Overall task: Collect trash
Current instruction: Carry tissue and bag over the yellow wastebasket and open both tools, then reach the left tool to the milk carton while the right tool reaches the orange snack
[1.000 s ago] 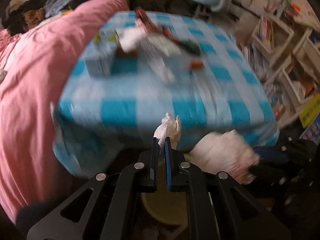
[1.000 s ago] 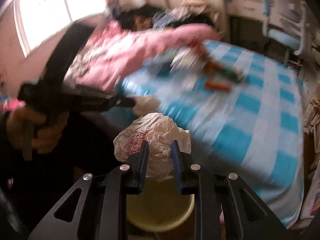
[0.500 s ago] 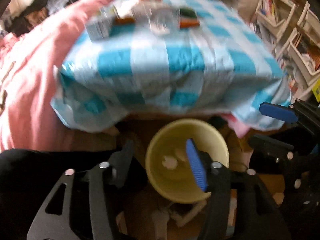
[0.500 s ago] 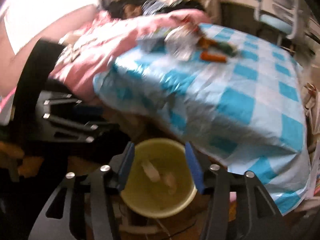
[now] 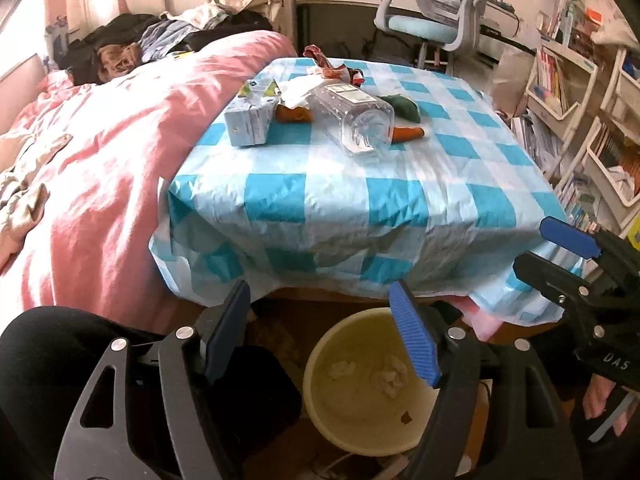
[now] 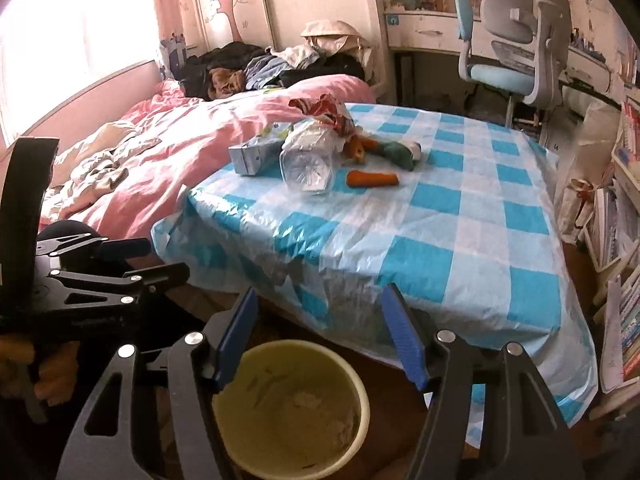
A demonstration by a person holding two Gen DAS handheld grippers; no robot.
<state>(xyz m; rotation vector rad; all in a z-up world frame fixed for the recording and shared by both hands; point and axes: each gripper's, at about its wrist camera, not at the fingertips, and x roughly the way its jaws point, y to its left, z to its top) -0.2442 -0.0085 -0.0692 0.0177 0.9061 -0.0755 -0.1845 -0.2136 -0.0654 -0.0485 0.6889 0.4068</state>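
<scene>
Both tools hang over a yellow bin (image 5: 362, 384) that stands on the floor just below the near edge of the tabletop (image 5: 360, 200), which is draped in a blue-and-white checked cloth. The left tool (image 5: 320, 334) has its blue-padded fingers spread wide apart with nothing between them, and the right tool (image 6: 320, 338) is likewise spread and holds nothing. Inside the bin lie crumpled pale wads of tissue (image 5: 390, 372). More trash sits at the far left part of the tabletop: a clear plastic bottle (image 5: 354, 118) on its side, a small carton (image 5: 250, 118) beside it, an orange wrapper (image 5: 408, 134) by the bottle's base, a dark green piece (image 5: 402, 108) behind that, and a red-patterned wrapper (image 5: 328, 66) farthest back. A pink bed (image 5: 100, 152) lies just left of the tabletop.
</scene>
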